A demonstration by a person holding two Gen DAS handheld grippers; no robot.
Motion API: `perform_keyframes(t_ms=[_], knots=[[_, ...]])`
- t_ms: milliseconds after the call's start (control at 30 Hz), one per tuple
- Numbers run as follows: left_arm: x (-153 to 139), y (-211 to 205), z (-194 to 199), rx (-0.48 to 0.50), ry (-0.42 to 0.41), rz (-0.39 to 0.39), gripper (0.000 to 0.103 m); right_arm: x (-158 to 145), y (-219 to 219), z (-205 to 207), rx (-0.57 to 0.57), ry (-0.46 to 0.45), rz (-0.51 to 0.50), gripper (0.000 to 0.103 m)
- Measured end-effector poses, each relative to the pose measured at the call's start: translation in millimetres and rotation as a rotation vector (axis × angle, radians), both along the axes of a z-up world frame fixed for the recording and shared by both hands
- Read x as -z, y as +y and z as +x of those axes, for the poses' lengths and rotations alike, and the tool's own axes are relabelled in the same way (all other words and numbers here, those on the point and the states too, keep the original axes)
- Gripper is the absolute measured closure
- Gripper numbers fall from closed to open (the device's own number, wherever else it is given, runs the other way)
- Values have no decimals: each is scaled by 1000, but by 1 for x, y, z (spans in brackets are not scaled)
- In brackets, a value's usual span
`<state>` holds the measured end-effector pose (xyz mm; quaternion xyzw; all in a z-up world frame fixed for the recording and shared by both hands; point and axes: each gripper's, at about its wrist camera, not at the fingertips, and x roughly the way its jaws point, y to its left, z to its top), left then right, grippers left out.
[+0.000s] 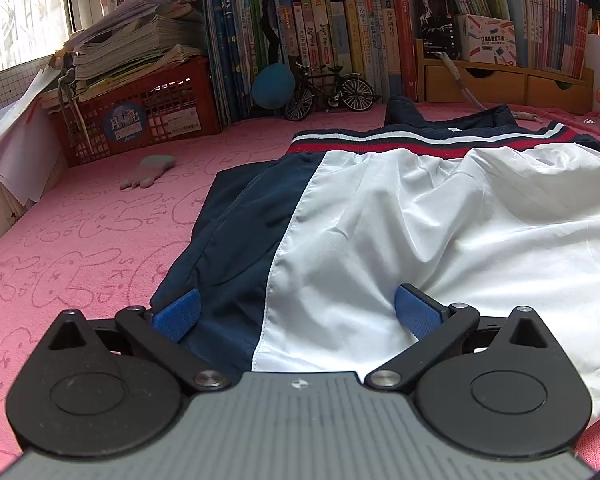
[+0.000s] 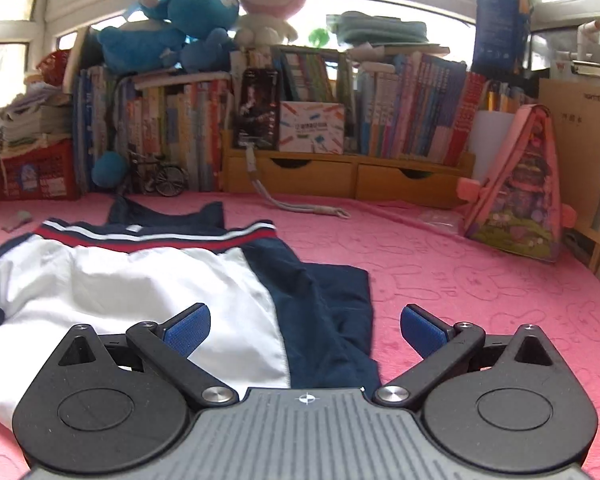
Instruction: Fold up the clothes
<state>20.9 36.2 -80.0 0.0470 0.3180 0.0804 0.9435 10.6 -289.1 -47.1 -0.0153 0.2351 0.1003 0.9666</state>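
A white and navy jacket point(image 1: 400, 216) with a red, white and navy striped hem point(image 1: 420, 142) lies flat on the pink cloth point(image 1: 80, 240). My left gripper point(image 1: 296, 314) is open just above the jacket's near left part, its blue pads straddling the navy-white seam. In the right wrist view the same jacket point(image 2: 148, 280) fills the left half. My right gripper point(image 2: 306, 334) is open over the jacket's near right edge, its left pad above white fabric and its right pad above bare pink cloth. Neither gripper holds anything.
Behind the jacket stand rows of books point(image 1: 340, 40), a wooden drawer unit point(image 2: 340, 178), a model bicycle point(image 1: 328, 92) and a red crate point(image 1: 140, 116) with stacked papers. A pink bag point(image 2: 528, 188) leans at the right. A small grey toy point(image 1: 148, 170) lies on the cloth.
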Motion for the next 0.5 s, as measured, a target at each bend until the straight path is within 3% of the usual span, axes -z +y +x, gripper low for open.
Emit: perform_keyframes(t_ms=[67, 133, 200, 367, 500], knots=[[0, 0, 0, 0, 0, -2, 0, -1, 20, 3, -103, 26, 49, 3], [0, 0, 0, 0, 0, -5, 0, 4, 43, 7, -164, 55, 43, 26], [0, 0, 0, -1, 0, -6, 0, 14, 66, 13, -190, 76, 14, 33], [-3, 2, -2, -1, -5, -23, 0, 37, 106, 27, -233, 126, -42, 32], [-29, 1, -7, 2, -49, -84, 0, 40, 109, 28, -236, 138, -47, 32]])
